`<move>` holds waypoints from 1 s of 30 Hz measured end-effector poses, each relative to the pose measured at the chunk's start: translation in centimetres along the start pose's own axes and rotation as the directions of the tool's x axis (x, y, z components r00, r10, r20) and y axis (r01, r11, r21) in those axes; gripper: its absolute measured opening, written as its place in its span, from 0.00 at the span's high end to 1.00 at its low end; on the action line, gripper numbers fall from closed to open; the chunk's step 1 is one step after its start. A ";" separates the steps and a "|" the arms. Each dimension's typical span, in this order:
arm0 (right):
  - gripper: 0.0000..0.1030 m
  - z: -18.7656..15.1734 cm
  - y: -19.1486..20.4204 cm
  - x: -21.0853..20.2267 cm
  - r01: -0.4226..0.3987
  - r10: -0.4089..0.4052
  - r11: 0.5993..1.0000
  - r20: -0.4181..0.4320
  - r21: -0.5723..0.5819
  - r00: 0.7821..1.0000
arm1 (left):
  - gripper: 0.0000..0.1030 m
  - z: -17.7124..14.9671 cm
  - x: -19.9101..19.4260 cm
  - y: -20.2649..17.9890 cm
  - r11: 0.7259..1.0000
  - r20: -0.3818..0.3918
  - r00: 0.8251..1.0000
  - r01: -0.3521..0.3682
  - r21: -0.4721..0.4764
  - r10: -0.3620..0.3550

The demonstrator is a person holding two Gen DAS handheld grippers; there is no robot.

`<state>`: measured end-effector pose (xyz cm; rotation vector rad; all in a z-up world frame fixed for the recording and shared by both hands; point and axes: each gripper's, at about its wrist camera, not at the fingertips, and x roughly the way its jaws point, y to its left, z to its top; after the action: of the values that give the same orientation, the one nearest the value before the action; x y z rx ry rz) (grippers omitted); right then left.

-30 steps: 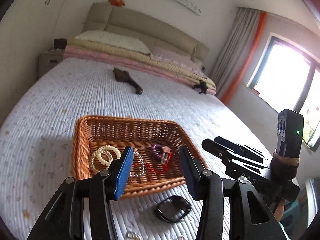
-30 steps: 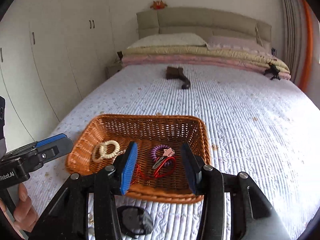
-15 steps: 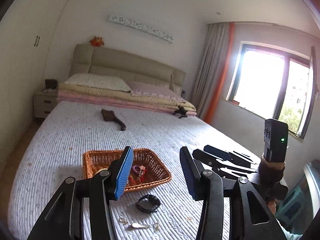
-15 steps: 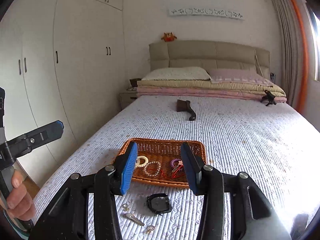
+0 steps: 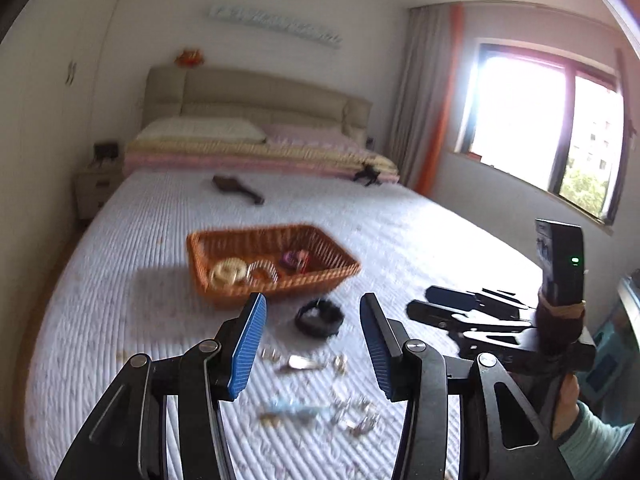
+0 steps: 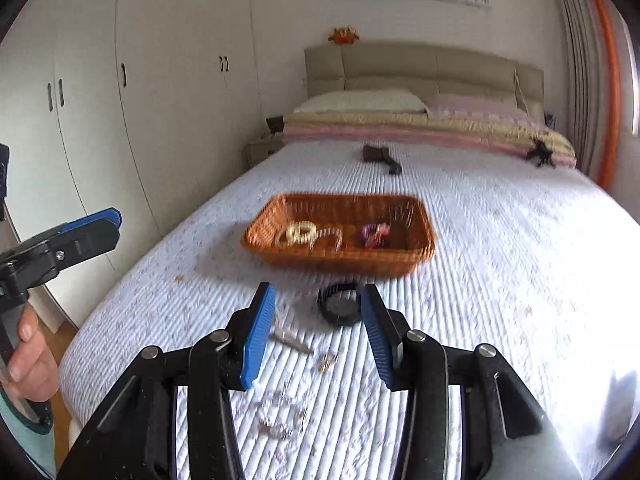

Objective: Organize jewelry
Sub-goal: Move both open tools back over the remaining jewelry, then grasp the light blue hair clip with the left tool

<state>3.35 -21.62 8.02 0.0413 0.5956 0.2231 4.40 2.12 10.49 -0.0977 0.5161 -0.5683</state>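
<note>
A: Both tools are empty. The left gripper and the right gripper each have their blue pads spread with nothing between them, hanging over the near end of the bed.

B: So which step is this?

A: Between picks, I'd judge. Taking the wicker basket as the landmark: well nearer than it lie the loose small pieces, silvery and too blurred to name. Closer to the basket is a hair clip, and just in front of its near wall sits a black watch.

B: And the basket itself?

A: It holds a cream bracelet, a clear beaded one and a purple and red tangle.

B: Next move?

A: Probably lowering one gripper onto a loose piece, pads either side, then closing.
</note>
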 end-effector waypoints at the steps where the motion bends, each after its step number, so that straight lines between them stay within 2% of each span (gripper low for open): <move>1: 0.54 -0.9 -0.2 0.6 -0.008 0.008 1.000 -0.025 0.016 1.000 | 0.52 -1.1 0.7 0.9 0.999 -0.028 1.000 -0.008 -0.040 0.007; 4: 0.54 -3.7 -0.3 2.0 -0.029 0.033 0.998 -0.093 0.051 0.995 | 0.52 -4.4 2.6 2.7 0.986 -0.107 0.994 -0.011 -0.167 -0.007; 9: 0.54 -7.7 0.2 3.3 -0.038 0.050 0.996 -0.164 0.075 0.985 | 0.52 -9.1 6.3 3.9 0.914 -0.187 0.980 -0.019 -0.405 -0.063; 11: 0.54 -9.0 0.4 3.7 -0.043 0.059 0.995 -0.188 0.087 0.980 | 0.52 -9.9 7.7 3.7 0.891 -0.205 0.977 -0.044 -0.453 -0.056; 13: 0.54 -9.7 0.4 4.2 -0.049 0.069 0.994 -0.205 0.099 0.976 | 0.52 -10.1 9.0 3.1 0.878 -0.218 0.975 -0.058 -0.474 -0.053; 17: 0.54 -10.1 -0.1 4.6 -0.030 0.056 0.991 -0.202 0.130 0.978 | 0.52 -10.2 11.6 1.7 0.869 -0.266 0.964 -0.145 -0.472 0.017; 20: 0.54 -9.7 -0.8 4.9 -0.019 0.048 0.989 -0.200 0.145 0.979 | 0.52 -10.9 13.2 1.1 0.864 -0.298 0.954 -0.181 -0.470 0.038; 23: 0.55 -9.1 -1.1 5.8 -0.005 0.037 0.990 -0.229 0.142 0.973 | 0.52 -11.0 13.5 0.5 0.880 -0.291 0.952 -0.218 -0.422 0.096; 26: 0.61 -8.9 -1.1 7.0 -0.034 0.071 0.989 -0.262 0.143 0.962 | 0.52 -10.9 13.7 0.4 0.886 -0.297 0.949 -0.226 -0.404 0.107; 28: 0.66 -9.0 -0.7 7.6 -0.016 0.048 0.993 -0.282 0.115 0.958 | 0.58 -10.7 13.8 0.2 0.900 -0.313 0.943 -0.234 -0.368 0.117; 30: 0.67 -9.0 -0.3 7.8 -0.004 0.028 0.996 -0.282 0.084 0.959 | 0.70 -10.6 13.9 -0.1 0.919 -0.336 0.931 -0.250 -0.305 0.142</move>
<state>4.61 -20.39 -3.77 0.0955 0.8900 0.2213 9.12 -4.85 -4.78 -0.2892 0.9194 -0.2879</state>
